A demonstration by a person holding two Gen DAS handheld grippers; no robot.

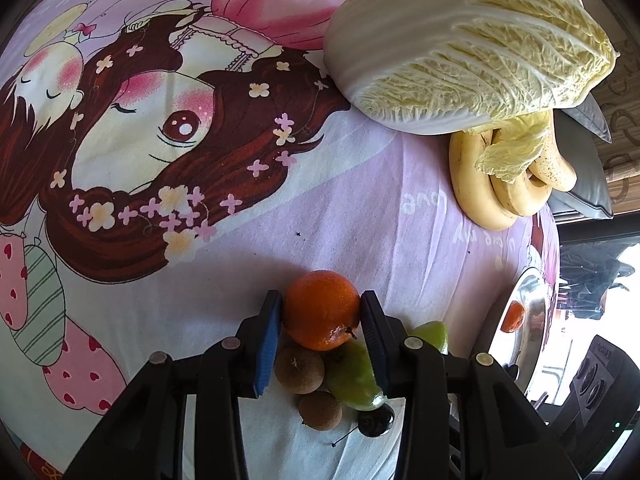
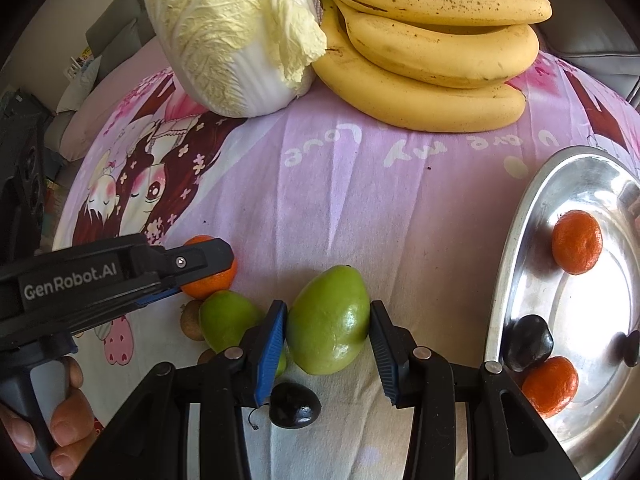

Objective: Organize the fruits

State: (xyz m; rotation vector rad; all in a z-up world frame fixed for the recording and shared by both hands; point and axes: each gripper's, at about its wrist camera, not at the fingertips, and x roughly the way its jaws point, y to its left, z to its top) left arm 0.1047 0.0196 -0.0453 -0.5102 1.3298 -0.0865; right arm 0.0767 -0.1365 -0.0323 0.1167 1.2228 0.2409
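Orange (image 1: pixel 322 310) — round, dimpled, clamped in left fingers (image 1: pixel 268 344); right fingers (image 2: pixel 272 344) grip smooth green fruit (image 2: pixel 328 320).

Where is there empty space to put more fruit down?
The metal tray has bare room in its middle, between the far tangerine and the near tangerine beside a dark plum. The cloth is bare between the bananas and the green mango. Around both grippers it is crowded.
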